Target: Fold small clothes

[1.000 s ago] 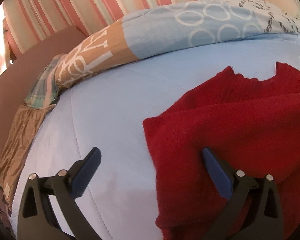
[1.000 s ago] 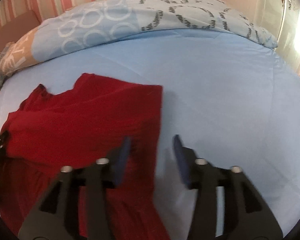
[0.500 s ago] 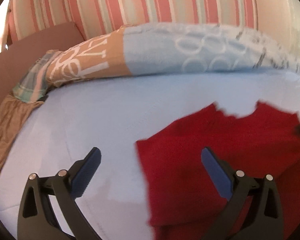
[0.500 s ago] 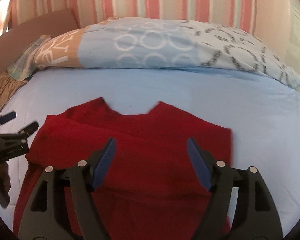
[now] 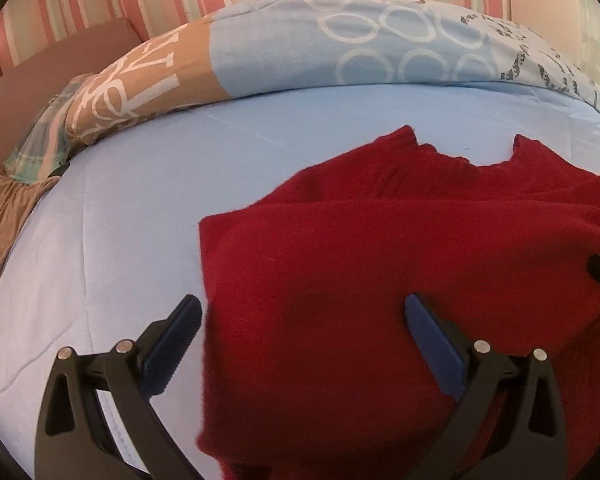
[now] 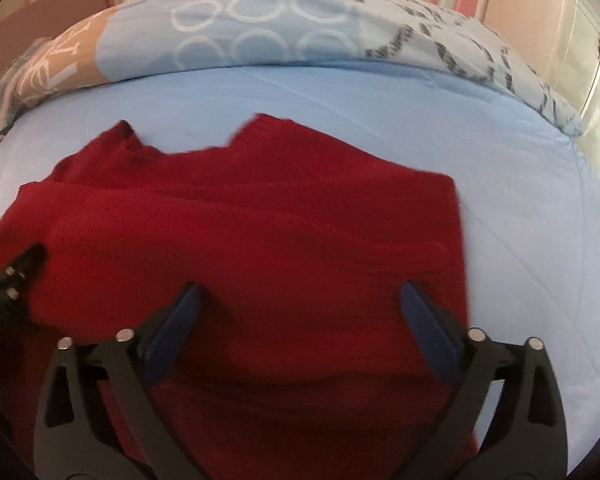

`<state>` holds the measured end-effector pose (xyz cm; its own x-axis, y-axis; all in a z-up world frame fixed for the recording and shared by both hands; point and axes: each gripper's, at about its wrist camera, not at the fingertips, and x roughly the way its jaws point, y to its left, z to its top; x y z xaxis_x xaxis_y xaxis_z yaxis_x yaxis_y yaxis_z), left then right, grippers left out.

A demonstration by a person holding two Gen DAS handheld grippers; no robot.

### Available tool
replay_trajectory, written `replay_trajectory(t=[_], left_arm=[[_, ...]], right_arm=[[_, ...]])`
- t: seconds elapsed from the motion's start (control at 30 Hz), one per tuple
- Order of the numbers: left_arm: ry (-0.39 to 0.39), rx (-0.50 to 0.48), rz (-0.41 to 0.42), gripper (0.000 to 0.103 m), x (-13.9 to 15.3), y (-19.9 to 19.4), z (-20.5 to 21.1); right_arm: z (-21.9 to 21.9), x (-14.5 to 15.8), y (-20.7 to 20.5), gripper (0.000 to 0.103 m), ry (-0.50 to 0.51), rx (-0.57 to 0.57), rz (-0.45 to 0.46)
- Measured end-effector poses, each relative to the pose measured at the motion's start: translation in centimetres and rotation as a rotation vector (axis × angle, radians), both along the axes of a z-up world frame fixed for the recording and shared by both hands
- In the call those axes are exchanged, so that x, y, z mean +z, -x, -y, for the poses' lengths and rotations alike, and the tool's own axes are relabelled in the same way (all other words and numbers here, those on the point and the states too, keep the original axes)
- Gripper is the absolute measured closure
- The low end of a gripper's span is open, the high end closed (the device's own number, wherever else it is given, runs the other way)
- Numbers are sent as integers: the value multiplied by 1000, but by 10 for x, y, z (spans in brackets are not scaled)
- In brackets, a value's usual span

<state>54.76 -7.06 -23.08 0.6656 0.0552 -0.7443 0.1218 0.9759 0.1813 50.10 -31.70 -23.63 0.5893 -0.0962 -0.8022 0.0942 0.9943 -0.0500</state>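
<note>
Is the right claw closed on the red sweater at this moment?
No, the right claw is wide open above the red sweater, pinching no cloth.

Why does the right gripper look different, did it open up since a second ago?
Yes. The right gripper now stands wide open over the red sweater; earlier its jaws were close together at the sweater's right edge.

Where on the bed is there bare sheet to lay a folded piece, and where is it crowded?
Bare sheet lies left of the sweater, bordered by the pillow behind and the brown cloth at the edge. More lies right of the sweater, up to the pillow, in the right wrist view. The middle is crowded: both open tools, left and right, over the sweater.
</note>
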Motion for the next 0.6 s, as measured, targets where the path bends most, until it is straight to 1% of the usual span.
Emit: replay_trajectory(t=[0.07, 0.13, 0.17, 0.27, 0.3, 0.37, 0.43, 0.6], left_arm=[[-29, -13, 15, 1, 2, 4, 2], [-54, -14, 36, 1, 7, 9, 4], [-47, -9, 44, 1, 10, 12, 2], [22, -2, 87, 2, 27, 32, -8], [32, 3, 119, 2, 37, 45, -12], [47, 2, 165, 2, 51, 67, -17], [60, 10, 194, 2, 63, 95, -22], [120, 51, 172, 2, 83, 151, -34]], right_arm=[[0, 0, -1, 4, 10, 16, -2], [4, 4, 0, 5, -24, 4, -1], [6, 10, 5, 6, -44, -5, 16], [11, 32, 30, 6, -73, -2, 90], [13, 43, 45, 5, -74, 10, 128], [15, 56, 69, 3, -74, 24, 162], [18, 69, 97, 3, -88, 26, 188], [16, 88, 154, 3, -116, 14, 189]])
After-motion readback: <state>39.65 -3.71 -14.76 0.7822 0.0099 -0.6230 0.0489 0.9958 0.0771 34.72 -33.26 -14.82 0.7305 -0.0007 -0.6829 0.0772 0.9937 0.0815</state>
